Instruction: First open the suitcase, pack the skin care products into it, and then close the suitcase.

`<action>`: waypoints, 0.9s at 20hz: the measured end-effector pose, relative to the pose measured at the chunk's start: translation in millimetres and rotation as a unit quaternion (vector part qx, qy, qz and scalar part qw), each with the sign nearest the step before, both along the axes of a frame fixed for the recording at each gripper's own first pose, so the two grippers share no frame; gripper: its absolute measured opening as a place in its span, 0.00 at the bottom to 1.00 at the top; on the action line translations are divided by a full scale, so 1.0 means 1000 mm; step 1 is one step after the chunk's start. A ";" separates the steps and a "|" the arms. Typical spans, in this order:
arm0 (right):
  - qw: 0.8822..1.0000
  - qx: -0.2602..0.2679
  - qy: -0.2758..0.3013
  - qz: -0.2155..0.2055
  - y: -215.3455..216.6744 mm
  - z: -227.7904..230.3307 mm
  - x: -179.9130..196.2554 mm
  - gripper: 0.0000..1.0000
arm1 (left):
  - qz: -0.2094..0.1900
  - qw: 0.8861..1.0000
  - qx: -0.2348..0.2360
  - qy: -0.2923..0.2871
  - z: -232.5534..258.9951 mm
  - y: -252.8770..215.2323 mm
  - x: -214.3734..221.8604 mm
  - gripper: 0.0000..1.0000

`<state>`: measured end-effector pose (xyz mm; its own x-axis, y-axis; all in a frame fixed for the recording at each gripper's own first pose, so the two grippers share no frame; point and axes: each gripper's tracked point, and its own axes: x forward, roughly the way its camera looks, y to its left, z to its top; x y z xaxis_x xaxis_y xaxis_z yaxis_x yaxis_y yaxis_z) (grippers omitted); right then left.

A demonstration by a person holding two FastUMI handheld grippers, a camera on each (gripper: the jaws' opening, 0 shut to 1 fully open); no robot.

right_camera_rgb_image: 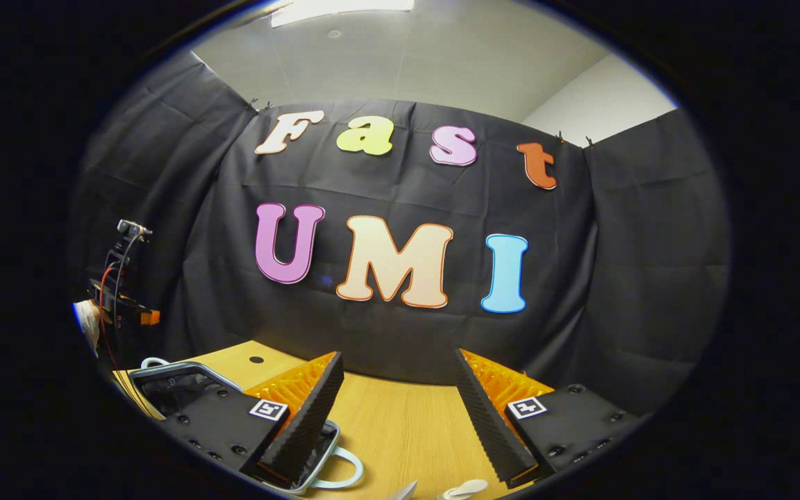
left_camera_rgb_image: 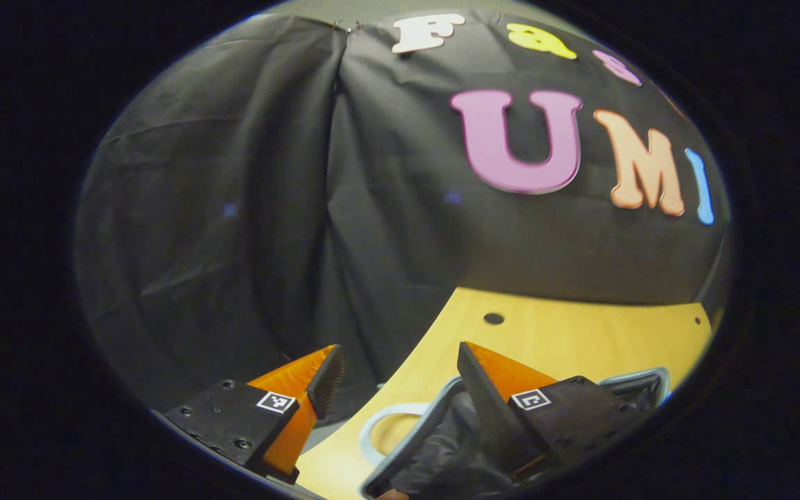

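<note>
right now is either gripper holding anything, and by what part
Nothing is held. The left gripper and the right gripper are both open, with only air between the fingers, above the suitcase.

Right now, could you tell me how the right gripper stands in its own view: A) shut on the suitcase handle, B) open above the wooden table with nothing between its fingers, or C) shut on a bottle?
B: the right gripper is spread wide, with only bare wooden table showing between its fingers.
</note>
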<state>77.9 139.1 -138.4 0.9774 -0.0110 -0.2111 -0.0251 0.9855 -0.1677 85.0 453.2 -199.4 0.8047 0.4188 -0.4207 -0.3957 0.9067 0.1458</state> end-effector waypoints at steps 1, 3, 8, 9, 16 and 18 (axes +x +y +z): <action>1.000 0.004 0.000 0.003 -0.005 0.002 -0.001 0.98 | -0.009 1.000 0.005 -0.012 0.018 -0.013 -0.001 0.96; 1.000 0.008 0.000 0.009 -0.015 0.005 -0.004 0.98 | -0.023 0.999 0.006 -0.026 0.041 -0.043 -0.002 0.96; 0.999 0.024 -0.012 0.020 -0.050 0.020 -0.010 0.98 | -0.063 0.996 0.007 -0.067 0.082 -0.127 -0.012 0.96; 0.999 0.028 -0.015 0.022 -0.056 0.023 -0.011 0.98 | -0.072 0.995 0.012 -0.072 0.088 -0.143 -0.013 0.99; 0.999 0.037 -0.019 0.030 -0.103 0.031 -0.021 1.00 | -0.136 0.987 -0.014 -0.085 0.096 -0.257 -0.024 0.99; 0.999 0.040 -0.017 0.033 -0.112 0.030 -0.026 1.00 | -0.154 0.985 -0.020 -0.079 0.093 -0.284 -0.027 0.99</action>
